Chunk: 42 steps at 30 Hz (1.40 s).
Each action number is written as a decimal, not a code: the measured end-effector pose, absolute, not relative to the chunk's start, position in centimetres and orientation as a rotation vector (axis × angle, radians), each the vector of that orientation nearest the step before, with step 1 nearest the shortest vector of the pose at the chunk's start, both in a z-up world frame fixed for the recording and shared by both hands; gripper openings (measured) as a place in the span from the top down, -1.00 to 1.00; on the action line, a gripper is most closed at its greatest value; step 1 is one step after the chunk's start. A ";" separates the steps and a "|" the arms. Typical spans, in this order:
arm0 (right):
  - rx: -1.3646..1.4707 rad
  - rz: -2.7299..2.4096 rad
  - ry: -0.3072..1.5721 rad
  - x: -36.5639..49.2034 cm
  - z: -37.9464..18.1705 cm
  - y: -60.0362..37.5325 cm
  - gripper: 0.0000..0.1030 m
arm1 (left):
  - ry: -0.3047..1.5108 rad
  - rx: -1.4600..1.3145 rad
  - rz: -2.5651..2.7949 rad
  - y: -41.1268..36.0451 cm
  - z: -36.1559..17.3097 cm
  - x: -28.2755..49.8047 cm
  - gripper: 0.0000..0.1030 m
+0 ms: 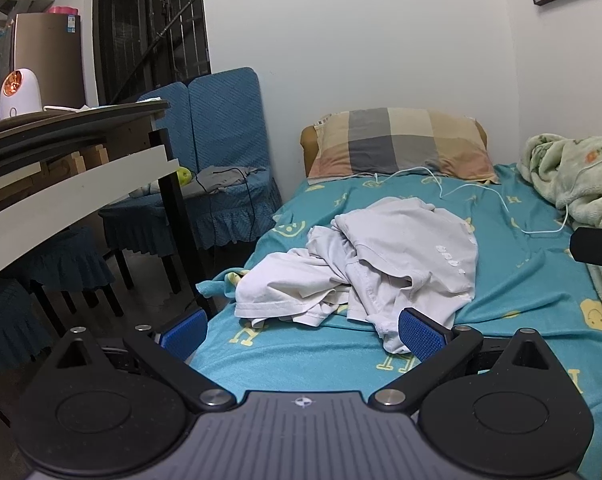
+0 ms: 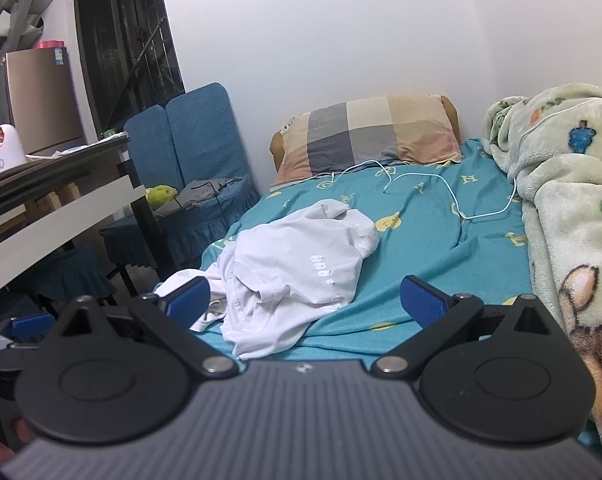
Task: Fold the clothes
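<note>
A crumpled white garment (image 1: 361,268) lies in a heap on the teal bed sheet (image 1: 301,360); it also shows in the right wrist view (image 2: 289,272). My left gripper (image 1: 303,334) is open and empty, hovering just short of the heap's near edge. My right gripper (image 2: 305,300) is open and empty, above the heap's near end, its left pad (image 2: 189,300) in front of the cloth. Part of the left gripper (image 2: 25,326) shows at the lower left of the right wrist view.
A checked pillow (image 1: 401,144) lies at the head of the bed, with a white cable (image 1: 481,196) across the sheet. A green fleece blanket (image 2: 573,208) is piled on the right. A table (image 1: 73,152) and blue-covered chairs (image 1: 221,152) stand at the left.
</note>
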State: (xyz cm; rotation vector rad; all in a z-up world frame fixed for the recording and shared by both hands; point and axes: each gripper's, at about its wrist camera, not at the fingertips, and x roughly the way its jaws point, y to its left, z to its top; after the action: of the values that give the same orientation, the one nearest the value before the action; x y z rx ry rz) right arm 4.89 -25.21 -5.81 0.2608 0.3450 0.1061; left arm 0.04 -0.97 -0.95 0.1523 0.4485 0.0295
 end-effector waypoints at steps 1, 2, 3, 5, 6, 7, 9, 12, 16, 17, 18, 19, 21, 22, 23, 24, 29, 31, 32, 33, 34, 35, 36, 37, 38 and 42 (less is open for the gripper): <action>0.261 0.106 0.346 4.9 -5.8 -25.2 -1.00 | 0.451 0.153 0.027 -1.0 -1.0 0.1 -0.99; 0.262 0.105 0.346 4.9 -5.8 -25.3 -1.00 | 0.453 0.153 0.025 -1.0 -1.0 0.2 -0.99; 0.262 0.103 0.347 4.9 -5.8 -25.3 -1.00 | 0.455 0.154 0.021 -1.1 -1.0 0.3 -0.99; 0.267 0.094 0.351 4.8 -5.8 -25.6 -1.00 | 0.457 0.162 0.012 -1.2 -1.1 0.7 -0.99; 0.276 0.085 0.353 4.7 -5.8 -25.8 -1.00 | 0.455 0.174 0.004 -1.4 -1.1 1.0 -0.99; 0.288 0.075 0.356 4.7 -5.8 -26.2 -1.00 | 0.453 0.186 -0.003 -1.6 -1.1 1.4 -0.98; 0.320 0.053 0.361 4.6 -5.7 -27.0 -1.00 | 0.455 0.223 -0.020 -2.1 -1.1 2.6 -0.95; 0.359 0.018 0.385 4.8 -5.9 -28.1 -1.00 | 0.462 0.292 -0.044 -3.0 -1.1 5.3 -0.93; 0.411 -0.009 0.423 5.5 -6.6 -29.1 -1.00 | 0.477 0.400 -0.086 -4.5 -2.0 9.9 -0.86; 0.422 -0.011 0.430 5.8 -6.8 -29.3 -1.00 | 0.486 0.427 -0.095 -4.9 -2.5 11.2 -0.83; 0.432 -0.013 0.437 6.0 -7.0 -29.5 -1.00 | 0.496 0.452 -0.104 -5.3 -3.1 12.5 -0.77; 0.438 -0.014 0.444 6.3 -7.2 -29.5 -1.00 | 0.507 0.480 -0.114 -5.5 -3.8 13.8 -0.71; 0.442 -0.011 0.455 6.9 -7.6 -29.4 -1.00 | 0.515 0.542 -0.128 -6.1 -5.4 16.2 -0.64; 0.441 -0.009 0.460 7.3 -7.8 -29.3 -1.00 | 0.515 0.564 -0.134 -6.3 -6.1 17.3 -0.61; 0.435 -0.008 0.464 7.7 -8.1 -29.2 -1.00 | 0.516 0.581 -0.143 -6.4 -6.9 18.3 -0.60; 0.428 -0.009 0.473 8.2 -8.3 -29.0 -1.00 | 0.518 0.594 -0.152 -6.6 -7.6 19.3 -0.55; 0.414 -0.011 0.497 10.3 -9.7 -28.3 -1.00 | 0.507 0.621 -0.216 -7.5 -10.7 23.8 -0.33; 0.406 -0.012 0.507 11.1 -10.3 -28.1 -1.00 | 0.472 0.599 -0.244 -7.7 -11.3 24.9 -0.18; 0.408 -0.010 0.511 11.4 -10.6 -28.0 -1.00 | 0.451 0.576 -0.261 -7.8 -11.3 25.2 -0.06; 0.413 -0.008 0.512 11.7 -10.8 -28.0 -1.00 | 0.432 0.553 -0.277 -7.8 -11.1 25.5 0.23; 0.417 -0.008 0.510 12.0 -11.0 -28.0 -1.00 | 0.416 0.526 -0.291 -7.9 -10.7 25.8 0.50; 0.421 -0.010 0.507 12.2 -11.2 -28.0 -1.00 | 0.399 0.500 -0.305 -8.0 -10.4 26.0 0.66; 0.426 -0.011 0.507 12.3 -11.4 -28.0 -1.00 | 0.384 0.468 -0.319 -8.1 -9.9 26.1 0.86; 0.435 -0.009 0.507 12.5 -11.5 -28.1 -1.00 | 0.367 0.429 -0.330 -8.0 -9.2 26.0 0.94; 0.444 -0.002 0.504 12.5 -11.6 -28.0 -1.00 | 0.345 0.399 -0.339 -7.9 -8.2 25.6 0.97; 0.460 0.038 0.480 12.4 -11.4 -27.7 -1.00 | 0.269 0.327 -0.419 -8.0 -3.6 22.1 0.98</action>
State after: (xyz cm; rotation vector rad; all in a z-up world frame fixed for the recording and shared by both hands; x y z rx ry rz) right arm 12.36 -27.73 -11.38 0.4597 0.4801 0.0375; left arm 22.08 -8.05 -3.57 0.3271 0.2693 -0.4191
